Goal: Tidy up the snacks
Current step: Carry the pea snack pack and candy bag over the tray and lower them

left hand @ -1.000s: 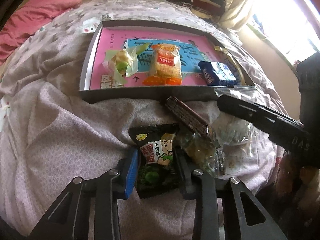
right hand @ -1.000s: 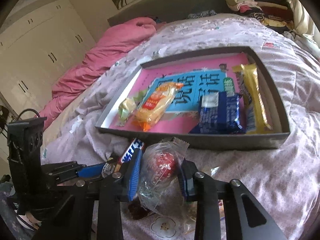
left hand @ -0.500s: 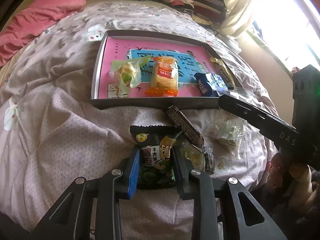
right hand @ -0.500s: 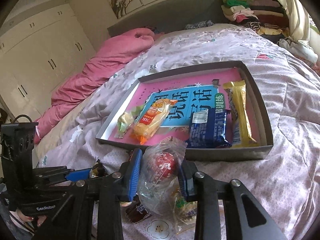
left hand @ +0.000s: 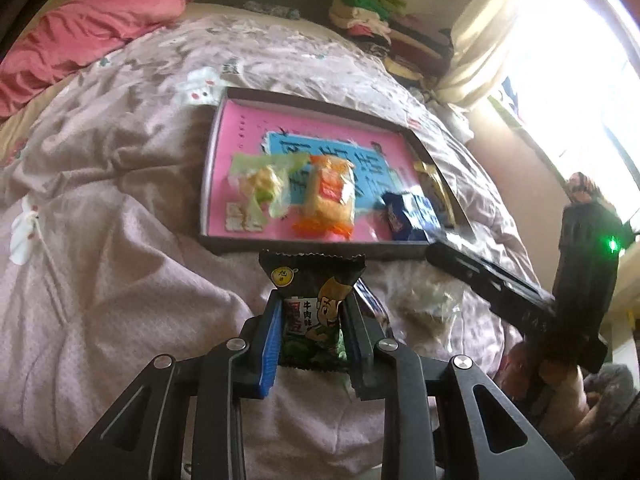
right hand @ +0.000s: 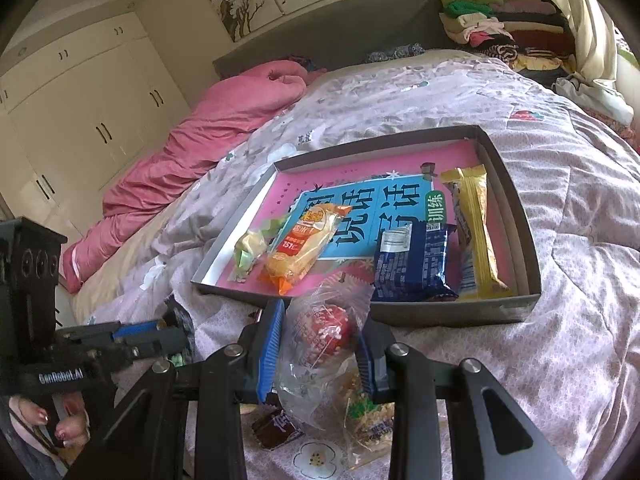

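Left wrist view: low in the frame's centre, the left gripper [left hand: 312,320] has its jaws clamped tight on a black snack packet [left hand: 316,304], raised before the near wall of the tray [left hand: 212,148] (pink-lined, on the bed [left hand: 120,240]).

Right wrist view: at lower centre the right gripper [right hand: 320,344] pinches a clear bag with a red sweet [right hand: 326,330], jaws partly closed around it; the tray [right hand: 516,204] sits mid-frame with an orange pack [right hand: 304,248] and a blue packet [right hand: 412,264] inside
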